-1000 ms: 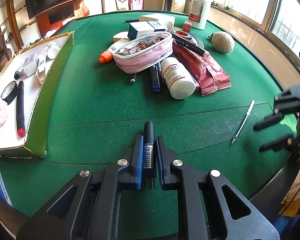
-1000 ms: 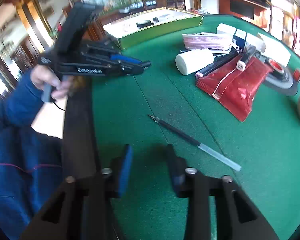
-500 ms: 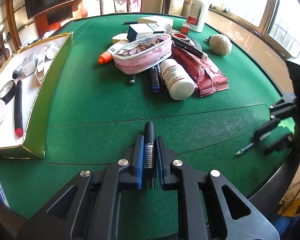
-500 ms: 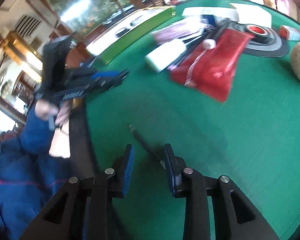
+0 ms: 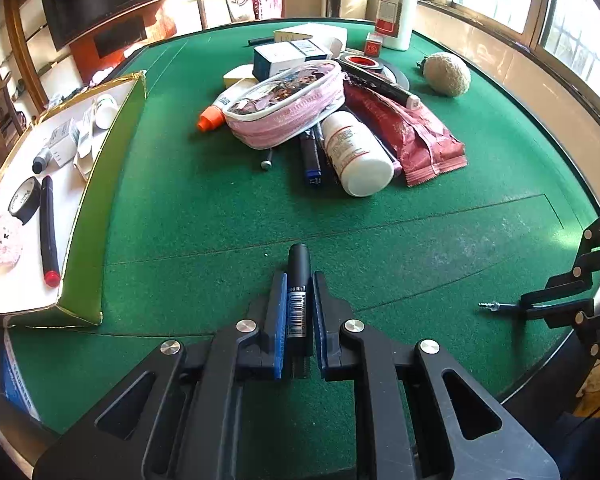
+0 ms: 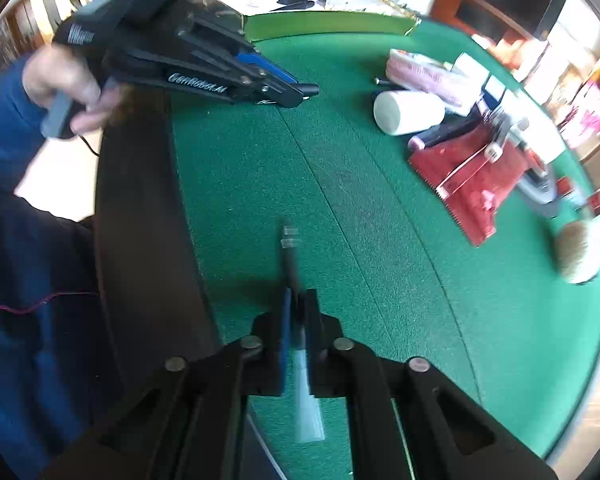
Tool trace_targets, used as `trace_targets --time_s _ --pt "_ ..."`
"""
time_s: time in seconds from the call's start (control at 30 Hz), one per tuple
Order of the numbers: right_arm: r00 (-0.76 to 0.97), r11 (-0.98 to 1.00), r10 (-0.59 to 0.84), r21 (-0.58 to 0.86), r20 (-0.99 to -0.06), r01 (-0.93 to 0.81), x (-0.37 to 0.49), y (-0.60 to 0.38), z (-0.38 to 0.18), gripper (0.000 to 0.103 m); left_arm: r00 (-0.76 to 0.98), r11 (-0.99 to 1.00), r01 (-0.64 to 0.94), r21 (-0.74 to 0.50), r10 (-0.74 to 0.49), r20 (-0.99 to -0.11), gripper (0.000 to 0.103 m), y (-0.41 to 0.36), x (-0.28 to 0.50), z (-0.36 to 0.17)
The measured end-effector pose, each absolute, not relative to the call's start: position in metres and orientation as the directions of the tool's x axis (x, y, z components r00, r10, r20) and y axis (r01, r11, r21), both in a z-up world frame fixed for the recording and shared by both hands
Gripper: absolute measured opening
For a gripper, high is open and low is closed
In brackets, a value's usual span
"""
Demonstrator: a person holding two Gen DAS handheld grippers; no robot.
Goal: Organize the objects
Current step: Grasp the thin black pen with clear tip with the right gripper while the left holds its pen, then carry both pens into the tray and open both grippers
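Note:
My left gripper (image 5: 299,280) is shut on a black marker (image 5: 299,268) with a barcode label, held above the green felt table (image 5: 220,208) near its front edge. My right gripper (image 6: 298,300) is shut on a thin dark pen refill (image 6: 290,256) with a clear tail; its metal tip (image 5: 488,306) pokes out of the right gripper's fingers (image 5: 540,306) at the left wrist view's right edge. The left gripper (image 6: 300,94) with its marker also shows in the right wrist view, held by a hand in a blue sleeve.
A pile lies mid-table: pink pencil case (image 5: 288,108), white bottle (image 5: 356,152), red foil packet (image 5: 412,132), boxes, tape roll, beige ball (image 5: 446,74). A green-sided tray (image 5: 88,216) at the left holds a red-capped marker, tape and small items. The table's dark rim (image 6: 140,240) runs along the near side.
The right gripper came down over the thin pen refill and shut on it, lifting and turning it. The left gripper kept still with its marker.

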State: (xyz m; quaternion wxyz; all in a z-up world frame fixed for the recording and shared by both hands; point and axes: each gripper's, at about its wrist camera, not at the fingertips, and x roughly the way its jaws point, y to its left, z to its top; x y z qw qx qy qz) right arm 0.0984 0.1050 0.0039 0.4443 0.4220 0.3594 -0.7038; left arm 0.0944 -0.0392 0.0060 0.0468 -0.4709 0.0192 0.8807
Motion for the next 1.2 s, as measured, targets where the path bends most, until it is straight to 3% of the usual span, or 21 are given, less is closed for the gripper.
trace_targets --time_s 0.07,0.17,0.33,0.77,1.2 --pt "-0.245 -0.417 -0.372 -0.074 -0.895 0.906 0.081 0.112 0.005 0.002 -0.553 -0.994 -0.101 -0.043 0.092 -0.828 0.011 -0.044 0.092 0.007" --pt "-0.182 -0.535 -0.476 0.119 -0.86 0.837 0.044 0.128 0.009 0.002 -0.552 -0.99 -0.091 -0.106 0.139 -0.822 0.011 -0.055 0.09 0.007" --pt "-0.172 -0.591 -0.583 0.269 -0.794 0.761 0.019 0.143 0.017 0.002 -0.582 -0.979 -0.08 -0.189 0.2 -0.788 0.011 -0.069 0.092 0.013" --pt "-0.137 -0.496 -0.791 0.496 -0.596 0.713 0.025 0.076 0.053 0.002 -0.697 -0.953 -0.012 -0.302 0.224 -0.681 0.011 -0.134 0.125 0.053" --pt "-0.06 -0.38 -0.878 0.616 -0.474 0.69 0.007 -0.053 0.073 0.002 -0.772 -0.924 0.169 -0.343 0.093 -0.629 0.011 -0.245 0.138 0.087"
